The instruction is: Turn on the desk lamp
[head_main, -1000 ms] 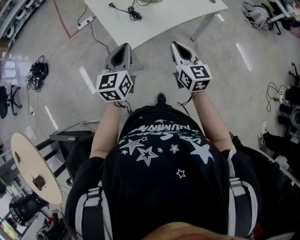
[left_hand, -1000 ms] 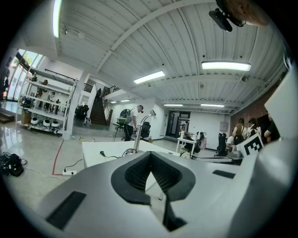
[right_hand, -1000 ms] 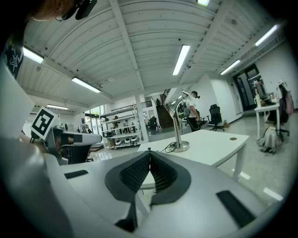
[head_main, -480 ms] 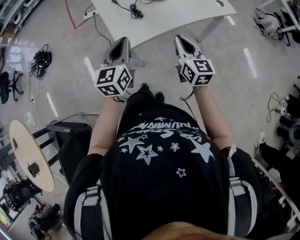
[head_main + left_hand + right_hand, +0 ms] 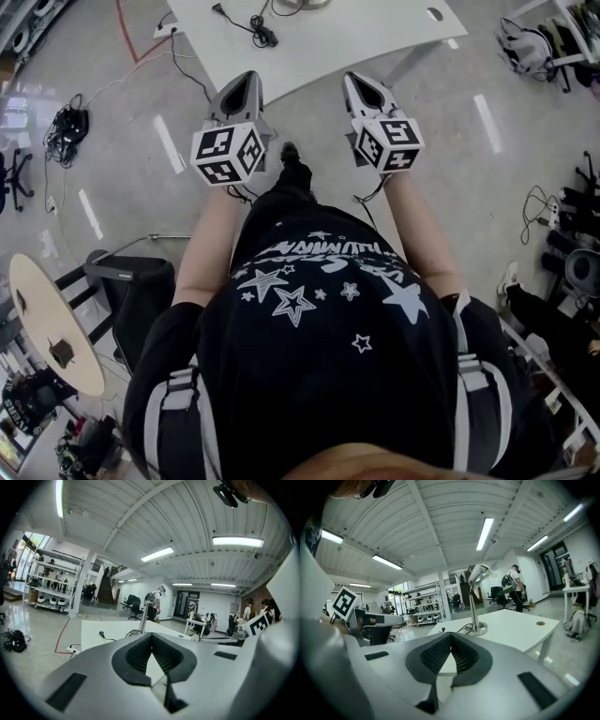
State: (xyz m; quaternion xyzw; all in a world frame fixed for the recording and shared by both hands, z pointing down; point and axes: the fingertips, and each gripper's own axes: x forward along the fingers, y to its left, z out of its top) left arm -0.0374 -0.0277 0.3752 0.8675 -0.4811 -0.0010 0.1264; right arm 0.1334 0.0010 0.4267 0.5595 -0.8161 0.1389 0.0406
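Note:
A silver desk lamp [image 5: 475, 605] stands on the white desk [image 5: 319, 42], its round base [image 5: 478, 630] by a black cable [image 5: 259, 28]. In the left gripper view the desk lamp [image 5: 149, 606] rises behind the jaws, head tilted right. Both grippers are held side by side at the desk's near edge, a good way from the lamp. My left gripper [image 5: 245, 82] has its jaws together with nothing between them, and the left gripper [image 5: 151, 636] shows the same from its own camera. My right gripper [image 5: 354, 84] is likewise shut and empty, as the right gripper [image 5: 451, 636] view confirms.
A power strip [image 5: 167, 26] and a cable bundle [image 5: 66, 122] lie on the floor at left. A black chair [image 5: 131, 281] and a round wooden table [image 5: 52, 328] stand at lower left. Bags [image 5: 525, 42] sit at upper right. A person [image 5: 516, 590] stands far behind the desk.
The person has stepped forward: the desk has come slightly nearer and one foot now shows ahead. Both grippers stay shut, side by side in front of the body.

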